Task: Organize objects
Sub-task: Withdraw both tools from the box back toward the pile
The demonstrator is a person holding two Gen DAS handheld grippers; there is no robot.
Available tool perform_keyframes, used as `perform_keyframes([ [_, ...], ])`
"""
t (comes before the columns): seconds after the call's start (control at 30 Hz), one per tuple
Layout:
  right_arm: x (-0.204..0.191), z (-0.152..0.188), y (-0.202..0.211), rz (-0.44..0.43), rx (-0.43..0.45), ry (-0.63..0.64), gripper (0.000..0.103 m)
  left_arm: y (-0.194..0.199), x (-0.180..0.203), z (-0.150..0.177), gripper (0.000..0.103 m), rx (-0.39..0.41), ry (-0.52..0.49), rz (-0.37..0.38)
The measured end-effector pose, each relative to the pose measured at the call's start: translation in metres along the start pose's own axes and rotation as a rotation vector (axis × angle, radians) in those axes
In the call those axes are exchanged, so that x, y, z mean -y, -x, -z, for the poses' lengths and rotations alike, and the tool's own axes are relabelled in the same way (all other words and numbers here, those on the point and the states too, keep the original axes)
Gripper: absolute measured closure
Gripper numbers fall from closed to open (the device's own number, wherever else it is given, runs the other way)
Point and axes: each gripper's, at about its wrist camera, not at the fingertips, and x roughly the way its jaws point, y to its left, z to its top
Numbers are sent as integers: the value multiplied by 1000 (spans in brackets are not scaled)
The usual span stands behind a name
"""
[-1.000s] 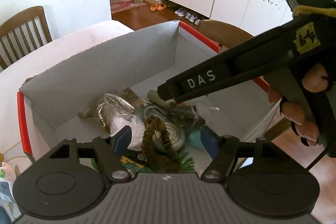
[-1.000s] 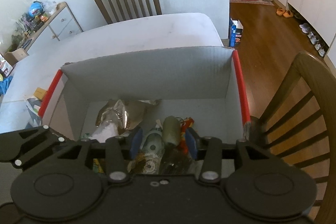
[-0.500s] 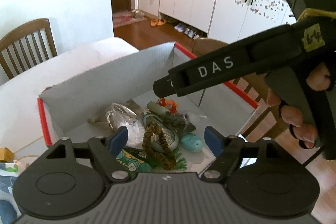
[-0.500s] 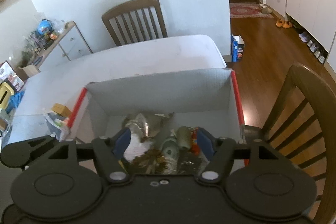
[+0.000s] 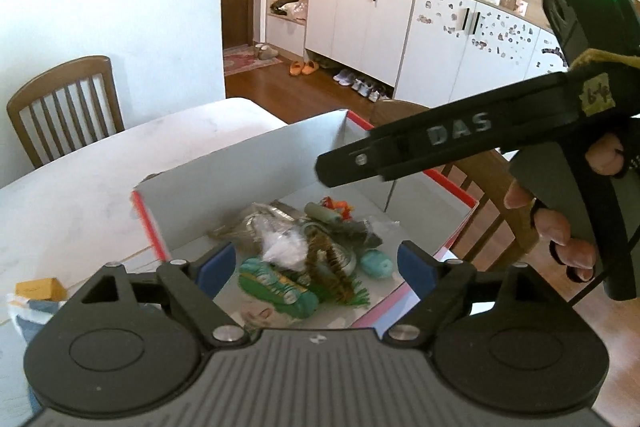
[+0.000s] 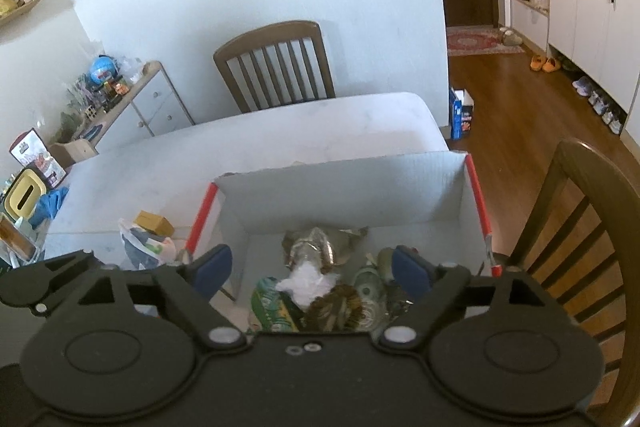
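- The near wall of the cardboard box (image 5: 256,163) is cut off behind each gripper's own body, so the front of the pile inside cannot be seen; a bag and a small yellow-brown box (image 6: 154,223) on the table (image 6: 280,131) left of the cardboard box are partly hidden too.
- Several items in the pile overlap and are hard to name: a crinkled silver wrapper (image 6: 316,247), something white and fluffy (image 5: 284,251), a brown braided piece (image 5: 330,267), a round greenish tin half covered.
- The left gripper (image 5: 316,267) has just been opening; its blue pads (image 5: 216,265) stand spread wide with nothing between them, above the pile and clear of it.
- A green patterned packet (image 5: 276,285) lies at the left front of the pile, a small teal object (image 5: 376,263) at the right.
- The right gripper (image 6: 310,267) has likewise just been opening; it is spread wide, empty, touching nothing. In the left view its black body marked DAS reaches over the box, a hand (image 5: 560,227) on its handle.
- The box, grey inside with red edges, sits at the table's right end, beside a wooden chair (image 6: 580,247).
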Motion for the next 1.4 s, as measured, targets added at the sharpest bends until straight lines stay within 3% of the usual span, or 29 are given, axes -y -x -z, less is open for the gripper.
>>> perform_keyframes([
  [0.3, -38, 8, 12, -32, 52, 41, 1, 38, -41, 15, 6, 27, 30, -44],
  [0.47, -64, 13, 13, -47, 74, 58, 1, 59, -65, 26, 6, 53, 56, -95],
  [0.57, -80, 16, 11, -56, 84, 65, 1, 71, -77, 32, 6, 86, 38, -165],
  [0.73, -104, 21, 2, -67, 76, 70, 1, 91, -100, 41, 6, 121, 42, -201],
  [1.4, -201, 33, -49, -97, 44, 181, 1, 121, -212, 69, 6, 141, 136, -221],
])
